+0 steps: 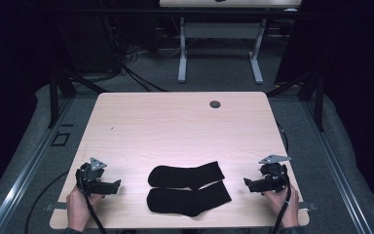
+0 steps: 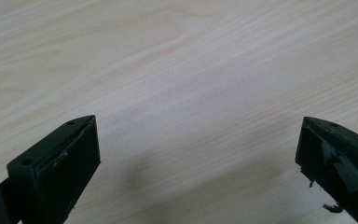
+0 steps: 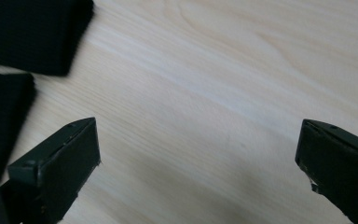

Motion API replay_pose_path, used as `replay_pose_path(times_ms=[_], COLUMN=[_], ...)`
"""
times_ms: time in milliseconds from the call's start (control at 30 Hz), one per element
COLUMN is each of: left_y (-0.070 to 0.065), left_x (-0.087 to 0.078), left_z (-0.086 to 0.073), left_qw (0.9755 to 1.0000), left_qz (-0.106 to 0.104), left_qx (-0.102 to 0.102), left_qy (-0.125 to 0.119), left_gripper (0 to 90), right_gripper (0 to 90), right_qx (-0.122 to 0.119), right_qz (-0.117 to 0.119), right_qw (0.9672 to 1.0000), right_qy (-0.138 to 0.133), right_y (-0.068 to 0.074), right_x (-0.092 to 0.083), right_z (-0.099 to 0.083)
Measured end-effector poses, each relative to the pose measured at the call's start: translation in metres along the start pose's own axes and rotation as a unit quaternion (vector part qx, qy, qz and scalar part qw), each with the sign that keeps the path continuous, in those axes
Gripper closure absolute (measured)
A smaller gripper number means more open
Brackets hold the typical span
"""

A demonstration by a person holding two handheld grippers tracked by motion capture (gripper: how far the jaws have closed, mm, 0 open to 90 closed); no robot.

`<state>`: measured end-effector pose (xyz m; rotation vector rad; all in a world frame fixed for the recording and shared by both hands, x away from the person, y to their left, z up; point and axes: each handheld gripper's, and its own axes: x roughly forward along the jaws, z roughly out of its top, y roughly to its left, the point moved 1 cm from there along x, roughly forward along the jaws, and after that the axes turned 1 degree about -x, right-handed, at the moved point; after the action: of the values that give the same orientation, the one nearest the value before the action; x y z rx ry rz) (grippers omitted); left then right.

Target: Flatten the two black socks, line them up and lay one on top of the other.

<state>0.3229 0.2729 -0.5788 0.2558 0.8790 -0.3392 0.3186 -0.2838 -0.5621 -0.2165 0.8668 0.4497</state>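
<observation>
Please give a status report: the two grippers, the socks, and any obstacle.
Left gripper open, empty, left of the socks. Right gripper open, empty, right of them. Two black socks flat side by side near the front table edge. Nothing in the way.

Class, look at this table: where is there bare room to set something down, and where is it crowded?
Free: the whole far half of the table, from the socks to the round hole. Narrower bare strips lie between the socks and each tool. Crowded: the near middle, where both socks lie.

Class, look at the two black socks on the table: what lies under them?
Both black socks lie flat, side by side, directly on the light wooden table. Bare wood shows all around them. Whatever might sit beneath the fabric is covered, though nothing bulges.
</observation>
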Motion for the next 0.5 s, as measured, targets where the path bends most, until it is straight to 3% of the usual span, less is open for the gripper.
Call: replay_pose_path(times_ms=[200, 300, 400, 500], left_y=[0.002, 0.005, 0.008, 0.011], left_x=[0.007, 0.009, 0.01, 0.012], left_z=[-0.006, -0.008, -0.011, -0.018], left_qw=[1.0, 0.9997, 0.9991, 0.9974], left_qz=[-0.004, -0.009, -0.02, -0.025], left_qx=[-0.008, -0.019, -0.03, -0.042], left_qy=[0.003, -0.011, -0.023, -0.053], left_gripper=[0.0, 0.0, 0.0, 0.0], right_gripper=[0.0, 0.0, 0.0, 0.0], right_qx=[0.026, 0.02, 0.02, 0.024], right_qz=[-0.008, -0.033, -0.022, -0.023], right_qw=[0.9996, 0.9993, 0.9993, 0.9983], right_qy=[-0.005, 0.001, -0.025, -0.047], right_y=[-0.014, -0.018, -0.023, -0.022], right_x=[0.006, 0.009, 0.01, 0.011], right_z=[-0.024, -0.031, -0.037, -0.041])
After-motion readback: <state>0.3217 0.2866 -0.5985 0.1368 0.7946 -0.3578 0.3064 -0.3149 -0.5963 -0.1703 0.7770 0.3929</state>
